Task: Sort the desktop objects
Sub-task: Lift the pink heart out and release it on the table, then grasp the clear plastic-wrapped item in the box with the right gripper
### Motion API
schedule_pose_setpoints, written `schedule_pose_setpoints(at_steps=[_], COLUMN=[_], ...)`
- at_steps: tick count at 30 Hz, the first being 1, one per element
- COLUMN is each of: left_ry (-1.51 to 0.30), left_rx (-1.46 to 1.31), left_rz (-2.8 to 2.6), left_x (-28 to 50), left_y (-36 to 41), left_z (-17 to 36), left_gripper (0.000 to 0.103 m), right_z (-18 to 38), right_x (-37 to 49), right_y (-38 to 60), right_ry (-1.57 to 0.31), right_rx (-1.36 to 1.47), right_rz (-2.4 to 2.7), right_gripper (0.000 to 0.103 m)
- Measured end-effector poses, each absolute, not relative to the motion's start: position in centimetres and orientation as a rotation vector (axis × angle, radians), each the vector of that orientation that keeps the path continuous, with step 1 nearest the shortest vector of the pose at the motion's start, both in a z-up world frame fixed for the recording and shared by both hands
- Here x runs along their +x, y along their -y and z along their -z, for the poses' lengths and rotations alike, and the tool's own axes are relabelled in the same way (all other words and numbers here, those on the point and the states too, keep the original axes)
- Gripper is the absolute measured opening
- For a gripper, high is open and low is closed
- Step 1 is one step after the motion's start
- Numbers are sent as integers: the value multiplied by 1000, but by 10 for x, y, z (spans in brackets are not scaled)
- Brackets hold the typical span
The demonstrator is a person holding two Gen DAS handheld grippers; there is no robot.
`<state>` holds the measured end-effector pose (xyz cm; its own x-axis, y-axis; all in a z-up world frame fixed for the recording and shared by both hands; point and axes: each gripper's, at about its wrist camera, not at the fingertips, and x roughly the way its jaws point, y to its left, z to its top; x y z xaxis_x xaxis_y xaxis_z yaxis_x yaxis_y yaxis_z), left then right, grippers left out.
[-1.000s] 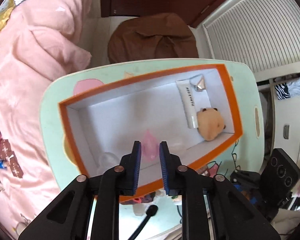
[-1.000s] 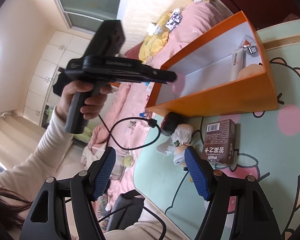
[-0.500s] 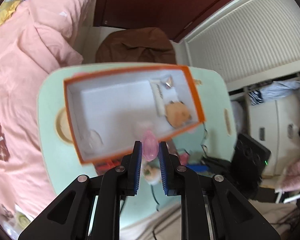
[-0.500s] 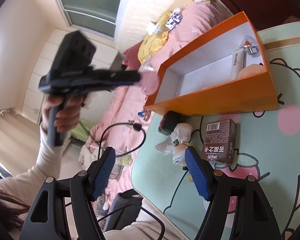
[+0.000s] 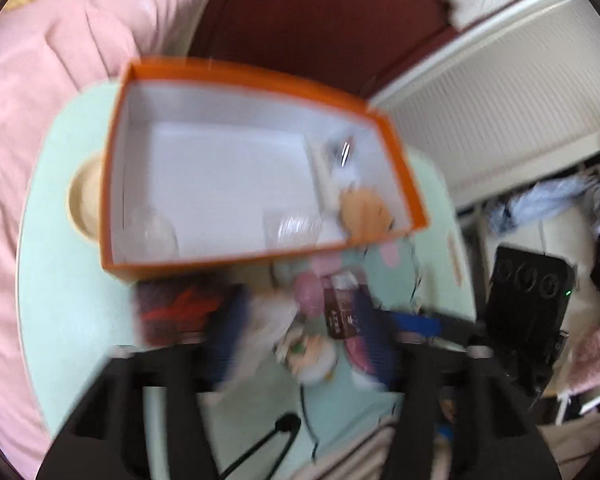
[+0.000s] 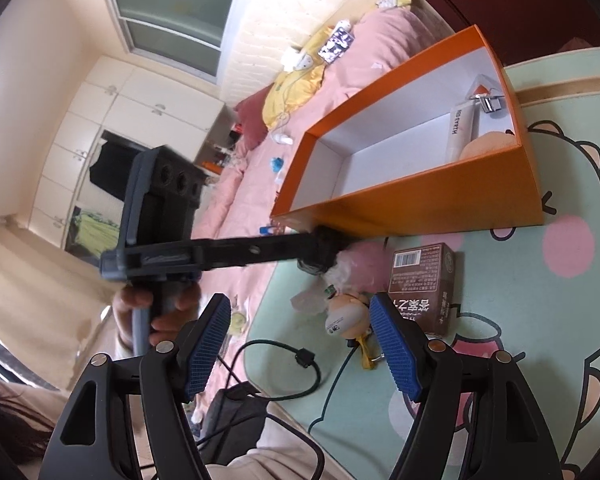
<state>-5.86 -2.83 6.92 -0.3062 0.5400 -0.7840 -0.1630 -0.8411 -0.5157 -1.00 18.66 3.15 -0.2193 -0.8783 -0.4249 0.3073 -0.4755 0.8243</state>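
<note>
Left tongs (image 5: 295,332) are spread wide over the pink object (image 5: 310,298) beside the orange box (image 6: 440,208); right tongs (image 6: 300,344) are held wide, empty

We see home bedroom: pink duvet (image 6: 340,60) on bed, white wardrobe (image 6: 111,120), cartoon-print table (image 6: 540,320).

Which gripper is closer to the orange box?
Left. The left gripper reaches right beside the orange box near its front corner; the right gripper sits farther back over the table.
</note>
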Motion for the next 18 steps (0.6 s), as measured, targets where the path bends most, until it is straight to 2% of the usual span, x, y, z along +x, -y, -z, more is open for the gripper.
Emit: schedule_pose_setpoints(at_steps=[5, 9, 14, 18], left_ry=[505, 442, 236, 29], left_rx=[-1276, -1161, -998, -918], left_rz=[-2398, -2577, -2782, -2847], left_x=[-38, -17, 7, 22], left_y=[38, 47, 43, 35], left_z=[-74, -69, -62, -59], left_gripper=[75, 75, 75, 75], right_z=[-45, -74, -102, -94], right_x=[-16, -32, -79, -126], right_y=[-189, -187, -158, -116], right_ry=[723, 587, 247, 12], right_rx=[1193, 1223, 1429, 1651], right_rz=[1841, 1916, 2081, 2024], right_gripper=[72, 72, 72, 72])
